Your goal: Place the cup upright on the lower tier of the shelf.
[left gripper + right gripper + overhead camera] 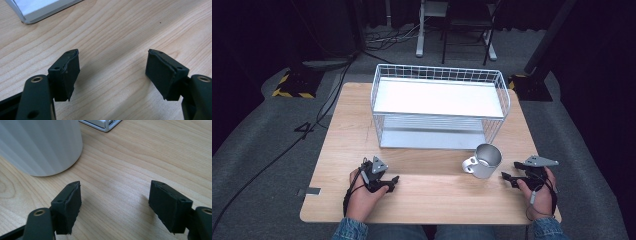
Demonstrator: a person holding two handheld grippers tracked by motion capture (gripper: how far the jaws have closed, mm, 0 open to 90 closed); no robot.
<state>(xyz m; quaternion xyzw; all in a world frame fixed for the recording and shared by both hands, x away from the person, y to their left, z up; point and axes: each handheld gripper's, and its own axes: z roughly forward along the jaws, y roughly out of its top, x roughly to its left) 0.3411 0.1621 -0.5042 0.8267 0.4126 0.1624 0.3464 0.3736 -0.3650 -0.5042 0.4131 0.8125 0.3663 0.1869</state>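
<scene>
Nothing was yet in hand: both the left gripper (387, 184) and right gripper (508, 178) rested near the surface's (432, 200) front edge, fingers (67, 75) spread and empty. The metal mug (483, 161) stood upright just beside the right gripper, a likely first grasp. The two-tier wire rack (439, 107) stood behind it, toward the far edge; nothing seemed to bar the way.

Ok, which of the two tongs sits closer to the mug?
The right tongs, just beside the metal mug. The left tongs rest well across the table, with bare wood between them and the mug.

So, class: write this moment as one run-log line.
left claw: open, empty, on table | right claw: open, empty, beside mug | mug: upright, in front of wire rack, ungrasped
</scene>
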